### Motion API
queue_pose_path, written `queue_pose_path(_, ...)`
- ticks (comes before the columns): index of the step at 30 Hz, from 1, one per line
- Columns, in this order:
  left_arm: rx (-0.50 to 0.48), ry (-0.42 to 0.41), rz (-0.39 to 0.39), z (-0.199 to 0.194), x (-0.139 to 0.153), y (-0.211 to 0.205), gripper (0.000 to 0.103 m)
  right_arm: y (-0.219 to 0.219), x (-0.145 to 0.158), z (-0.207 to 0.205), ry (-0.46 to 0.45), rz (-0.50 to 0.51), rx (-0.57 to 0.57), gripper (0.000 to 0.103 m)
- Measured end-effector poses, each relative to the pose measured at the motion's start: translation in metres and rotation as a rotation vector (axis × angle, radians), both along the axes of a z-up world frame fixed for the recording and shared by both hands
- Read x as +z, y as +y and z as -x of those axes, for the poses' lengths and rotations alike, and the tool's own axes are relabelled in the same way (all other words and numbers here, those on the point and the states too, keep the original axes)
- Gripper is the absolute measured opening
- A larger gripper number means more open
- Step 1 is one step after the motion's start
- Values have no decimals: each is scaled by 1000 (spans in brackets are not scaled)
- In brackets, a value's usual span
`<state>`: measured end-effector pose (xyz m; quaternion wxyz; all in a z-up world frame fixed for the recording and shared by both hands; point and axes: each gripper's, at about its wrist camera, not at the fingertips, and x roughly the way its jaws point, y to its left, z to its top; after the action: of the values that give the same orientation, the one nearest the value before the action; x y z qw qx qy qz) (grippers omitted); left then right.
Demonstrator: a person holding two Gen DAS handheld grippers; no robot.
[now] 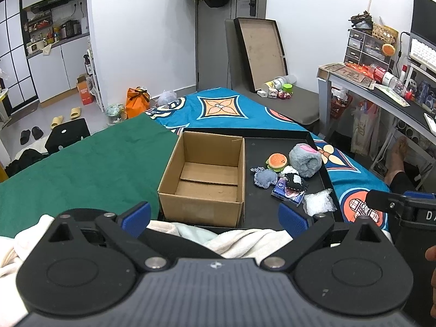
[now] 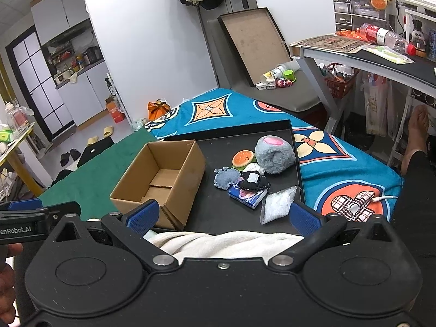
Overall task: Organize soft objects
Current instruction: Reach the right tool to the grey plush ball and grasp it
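Observation:
An empty cardboard box (image 1: 203,177) (image 2: 160,181) stands on the left part of a black tray (image 1: 259,212) (image 2: 218,212). To its right lies a heap of soft things: a grey fluffy roll (image 1: 305,159) (image 2: 275,154), a burger plush (image 1: 277,161) (image 2: 243,159), a blue-grey cloth pad (image 1: 263,178) (image 2: 225,177), a black stitched pouch (image 1: 295,181) (image 2: 253,181), a tissue pack (image 1: 287,194) (image 2: 246,196) and a clear bag (image 1: 318,203) (image 2: 276,204). My left gripper (image 1: 215,216) and right gripper (image 2: 223,216) both hover open near the tray's front edge, holding nothing.
The tray rests on a bed with a green cloth (image 1: 81,169) and a blue patterned blanket (image 2: 340,163). A cream blanket (image 2: 226,242) lies under the grippers. A desk (image 1: 381,90) and a person's bare foot (image 2: 417,136) are at the right.

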<state>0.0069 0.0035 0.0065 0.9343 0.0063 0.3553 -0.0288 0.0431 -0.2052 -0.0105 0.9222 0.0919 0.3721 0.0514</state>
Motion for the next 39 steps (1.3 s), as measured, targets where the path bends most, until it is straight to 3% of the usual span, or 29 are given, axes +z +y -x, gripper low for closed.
queue_pose_path(11,25,33,51,-36,-12,21,99,9,-21,-37,52,-9,-16,103)
queue_pose_path(24,69,87,22,-79,-33,54,99,24,-45,-81,87,-2,-11,103)
queue_pose_path(39,112,127,-20,-133,-59,71,97,-15,-70,-137,91,-58,-98,103)
